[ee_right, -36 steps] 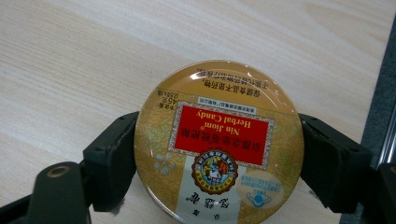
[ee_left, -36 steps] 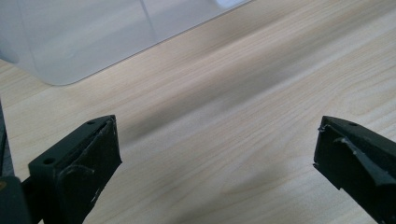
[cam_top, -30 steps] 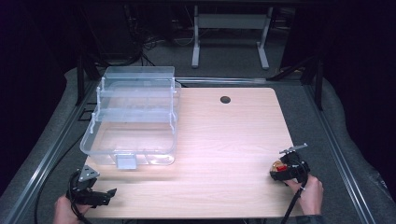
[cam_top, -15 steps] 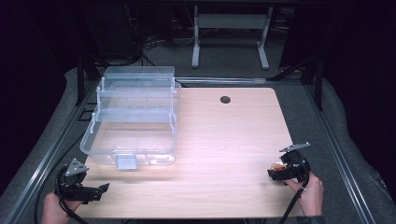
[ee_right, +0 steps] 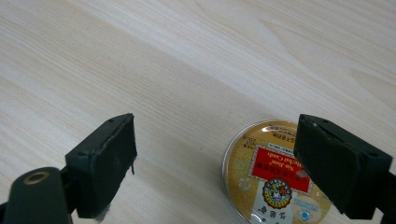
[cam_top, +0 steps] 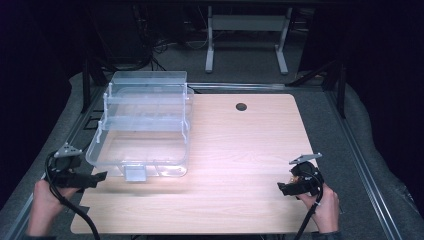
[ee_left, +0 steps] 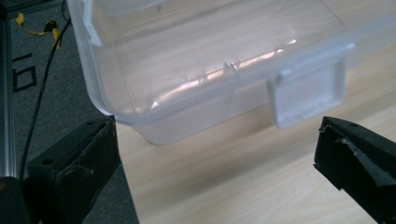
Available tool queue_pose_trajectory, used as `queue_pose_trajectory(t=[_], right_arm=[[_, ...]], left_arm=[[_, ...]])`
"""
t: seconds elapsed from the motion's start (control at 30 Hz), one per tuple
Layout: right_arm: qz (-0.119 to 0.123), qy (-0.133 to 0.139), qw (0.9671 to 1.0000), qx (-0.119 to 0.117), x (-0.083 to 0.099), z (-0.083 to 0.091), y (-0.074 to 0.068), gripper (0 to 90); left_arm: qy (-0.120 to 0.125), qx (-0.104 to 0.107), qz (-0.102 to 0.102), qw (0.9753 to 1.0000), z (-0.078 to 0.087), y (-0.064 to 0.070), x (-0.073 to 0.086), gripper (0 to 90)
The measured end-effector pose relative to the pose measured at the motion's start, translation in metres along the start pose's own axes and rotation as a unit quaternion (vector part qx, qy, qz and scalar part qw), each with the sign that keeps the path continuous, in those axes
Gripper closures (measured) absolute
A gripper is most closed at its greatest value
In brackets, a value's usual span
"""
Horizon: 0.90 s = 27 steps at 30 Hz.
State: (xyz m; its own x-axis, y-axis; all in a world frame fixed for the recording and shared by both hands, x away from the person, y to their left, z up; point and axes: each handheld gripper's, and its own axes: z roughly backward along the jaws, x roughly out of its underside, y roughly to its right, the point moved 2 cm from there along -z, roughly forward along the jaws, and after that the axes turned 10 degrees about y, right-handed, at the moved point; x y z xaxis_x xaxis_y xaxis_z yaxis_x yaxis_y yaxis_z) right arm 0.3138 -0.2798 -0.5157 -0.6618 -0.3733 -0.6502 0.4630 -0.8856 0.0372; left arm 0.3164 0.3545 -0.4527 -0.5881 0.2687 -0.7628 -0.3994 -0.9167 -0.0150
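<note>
I've got both claws low at the near edge of the bench (cam_top: 240,150), each lined up on its own target. My left claw (cam_top: 92,179) sits at the near-left corner, off the bench edge, pointing toward the clear plastic organizer box (cam_top: 142,125); that box stands open on the left half of the bench, its tiered trays stepped up toward the back. In the left gripper view the jaws are spread wide with nothing between them, and the box's white latch tab (ee_left: 308,93) hangs just ahead, nearer the right jaw. I read that as set up to steady or work the box front.

My right claw (cam_top: 287,189) hovers at the near-right, well apart from the box. In the right gripper view a round gold tin (ee_right: 271,175) with a red label lies flat on the wood, lid up, tucked under the right jaw. Jaws wide open there too, gripping nothing. The tin is off-centre, so I'd shift across before closing.
</note>
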Motion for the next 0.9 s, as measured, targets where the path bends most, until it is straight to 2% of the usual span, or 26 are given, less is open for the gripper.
queue_pose_trajectory(t=[0.03, 0.07, 0.13, 0.17, 0.23, 0.37, 0.4, 0.43, 0.5, 0.53, 0.6, 0.63, 0.67, 0.7, 0.73, 0.77, 0.8, 0.83, 0.9], right_arm=[[-0.001, 0.008, 1.0000, -0.003, 0.000, -0.002, -0.001, 10.6], [0.000, 0.007, 1.0000, -0.001, 0.000, -0.002, -0.002, 10.6], [0.002, 0.006, 1.0000, -0.001, 0.000, -0.002, -0.003, 10.7], [0.002, 0.006, 1.0000, -0.002, 0.000, -0.002, -0.003, 10.7], [0.004, 0.006, 1.0000, -0.001, 0.000, -0.002, -0.004, 10.8], [0.002, 0.003, 1.0000, -0.006, 0.001, -0.004, -0.005, 10.7], [0.005, 0.001, 1.0000, -0.003, 0.001, -0.003, -0.005, 10.7], [0.005, 0.001, 1.0000, -0.003, 0.001, -0.003, -0.005, 10.7], [0.006, 0.009, 0.9999, -0.003, 0.000, 0.000, -0.006, 10.9], [0.006, 0.009, 0.9999, -0.003, 0.000, 0.000, -0.006, 10.9], [0.004, 0.012, 0.9999, -0.007, -0.001, 0.002, -0.006, 11.1], [0.004, 0.012, 0.9999, -0.007, -0.001, 0.002, -0.006, 11.1], [0.006, 0.004, 0.9999, -0.010, -0.002, 0.004, -0.005, 11.3], [0.006, 0.004, 0.9999, -0.010, -0.002, 0.004, -0.005, 11.3], [0.006, 0.012, 0.9999, -0.004, -0.001, 0.003, -0.006, 11.5], [0.008, 0.013, 0.9999, -0.004, -0.001, 0.004, -0.007, 11.5], [0.008, 0.013, 0.9999, -0.004, -0.001, 0.004, -0.007, 11.5], [0.008, 0.014, 0.9998, -0.007, -0.001, 0.003, -0.007, 9.8], [0.007, 0.015, 0.9998, -0.009, -0.001, 0.003, -0.008, 9.4]], left_arm=[[-0.002, -0.003, 0.003, 1.0000, -0.003, -0.004, -0.005, 0.1], [-0.004, -0.003, 0.012, 0.9999, -0.008, -0.014, -0.013, 0.1], [-0.010, -0.002, 0.026, 0.9996, -0.016, -0.024, -0.020, 0.0], [-0.010, -0.002, 0.026, 0.9996, -0.016, -0.024, -0.020, 0.0], [-0.022, -0.002, 0.039, 0.9990, -0.027, -0.037, -0.028, 0.0], [-0.032, 0.000, 0.049, 0.9983, -0.037, -0.046, -0.034, 0.0], [-0.041, -0.001, 0.052, 0.9978, -0.045, -0.050, -0.037, 0.4], [-0.041, -0.001, 0.052, 0.9978, -0.045, -0.050, -0.037, 3.2], [-0.051, -0.007, 0.049, 0.9975, -0.056, -0.056, -0.039, 17.2], [-0.051, -0.007, 0.049, 0.9975, -0.056, -0.056, -0.039, 18.0], [-0.065, -0.010, 0.059, 0.9961, -0.066, -0.063, -0.039, 27.1], [-0.065, -0.010, 0.059, 0.9961, -0.066, -0.063, -0.039, 31.8], [-0.073, -0.009, 0.070, 0.9948, -0.074, -0.067, -0.038, 32.9], [-0.073, -0.009, 0.070, 0.9948, -0.074, -0.067, -0.038, 34.4], [-0.081, -0.013, 0.082, 0.9933, -0.079, -0.071, -0.037, 37.8], [-0.081, -0.013, 0.082, 0.9933, -0.079, -0.071, -0.037, 41.4], [-0.085, -0.016, 0.085, 0.9926, -0.082, -0.072, -0.037, 41.4], [-0.090, -0.019, 0.090, 0.9916, -0.084, -0.075, -0.036, 47.9], [-0.090, -0.021, 0.094, 0.9913, -0.085, -0.079, -0.035, 56.2]])
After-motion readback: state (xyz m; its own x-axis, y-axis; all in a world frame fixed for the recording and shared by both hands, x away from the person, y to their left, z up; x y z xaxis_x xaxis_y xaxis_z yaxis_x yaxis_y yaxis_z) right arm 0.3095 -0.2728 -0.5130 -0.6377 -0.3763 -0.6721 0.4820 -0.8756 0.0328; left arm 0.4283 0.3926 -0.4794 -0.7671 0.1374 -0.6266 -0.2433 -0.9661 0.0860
